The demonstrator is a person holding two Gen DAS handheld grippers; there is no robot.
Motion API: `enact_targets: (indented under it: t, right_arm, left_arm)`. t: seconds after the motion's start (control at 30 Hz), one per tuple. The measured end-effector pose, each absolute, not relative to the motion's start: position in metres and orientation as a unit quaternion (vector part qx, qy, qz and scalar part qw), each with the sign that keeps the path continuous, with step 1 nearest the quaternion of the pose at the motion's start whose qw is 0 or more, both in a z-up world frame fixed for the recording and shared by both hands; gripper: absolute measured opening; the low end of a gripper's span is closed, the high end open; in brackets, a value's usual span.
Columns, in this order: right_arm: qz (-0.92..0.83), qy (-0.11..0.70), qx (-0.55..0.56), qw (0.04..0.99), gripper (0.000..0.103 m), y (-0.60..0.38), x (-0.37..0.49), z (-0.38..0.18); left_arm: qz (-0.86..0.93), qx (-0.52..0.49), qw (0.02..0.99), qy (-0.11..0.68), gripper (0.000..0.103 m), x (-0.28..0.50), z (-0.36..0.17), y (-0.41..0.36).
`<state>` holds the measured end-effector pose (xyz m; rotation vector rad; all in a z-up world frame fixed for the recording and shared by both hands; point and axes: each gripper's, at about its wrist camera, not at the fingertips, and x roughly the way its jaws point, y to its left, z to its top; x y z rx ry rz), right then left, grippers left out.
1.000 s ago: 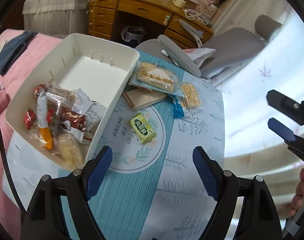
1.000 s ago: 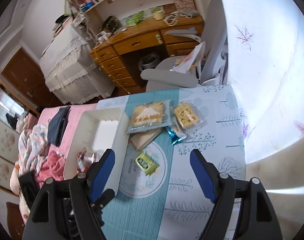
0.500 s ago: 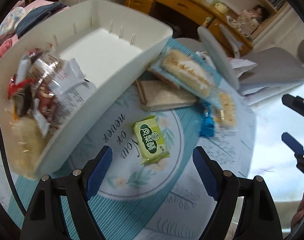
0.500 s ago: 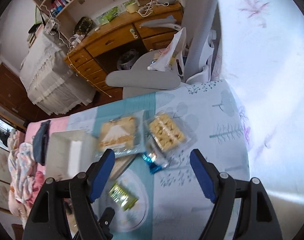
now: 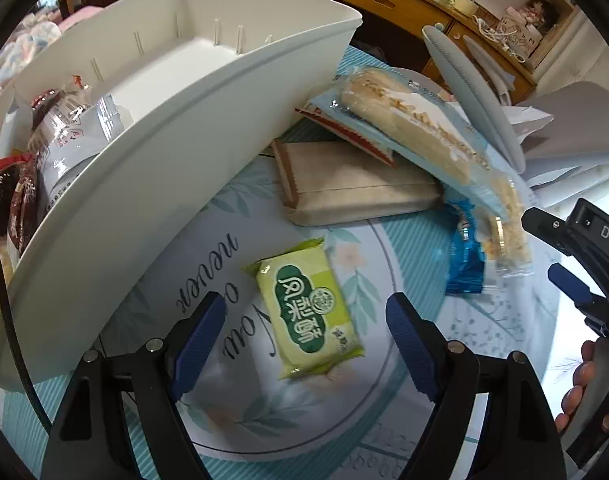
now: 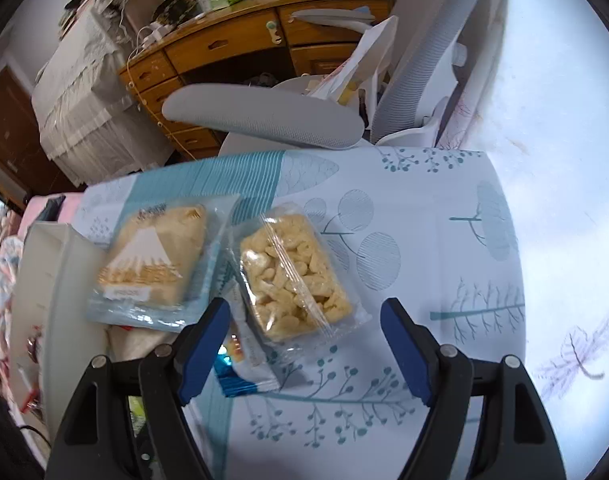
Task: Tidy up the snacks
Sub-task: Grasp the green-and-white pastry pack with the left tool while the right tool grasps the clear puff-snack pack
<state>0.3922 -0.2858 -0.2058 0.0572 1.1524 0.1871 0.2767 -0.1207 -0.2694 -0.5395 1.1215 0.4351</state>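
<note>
Both tongs have dropped toward the surface (image 6: 444, 208) since the earlier frames, so the snacks now loom large. Going left to right: the white bin (image 5: 208, 120) holds several wrapped snacks at its near end; beside it, on the surface, lies the green pastry packet (image 5: 308, 308) — directly between and just ahead of the left tongs (image 5: 304, 344), its long axis running roughly along the tongs' line of sight, tilted slightly. Those tongs are released, gripping nothing. Farther right, the clear pack of puffed crackers (image 6: 296, 276) sits ahead of the right tongs (image 6: 304, 348), also spread and empty — its long axis angled toward the right finger.
</note>
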Motion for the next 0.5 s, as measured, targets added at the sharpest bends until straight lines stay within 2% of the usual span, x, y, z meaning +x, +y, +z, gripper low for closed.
enact_targets:
  t: [0.2,0.5]
  right_arm:
    - [0.089,0.539,-0.02,0.838,0.078,-0.275,0.391,-0.22]
    - [0.083,0.537,-0.033,0.839,0.078,-0.272,0.391,-0.231]
  left_arm:
    - [0.209,-0.237,0.793,0.521,0.082,0.288,-0.276,-0.127]
    - [0.222,-0.21,0.789,0.533,0.082,0.299,-0.282,-0.132]
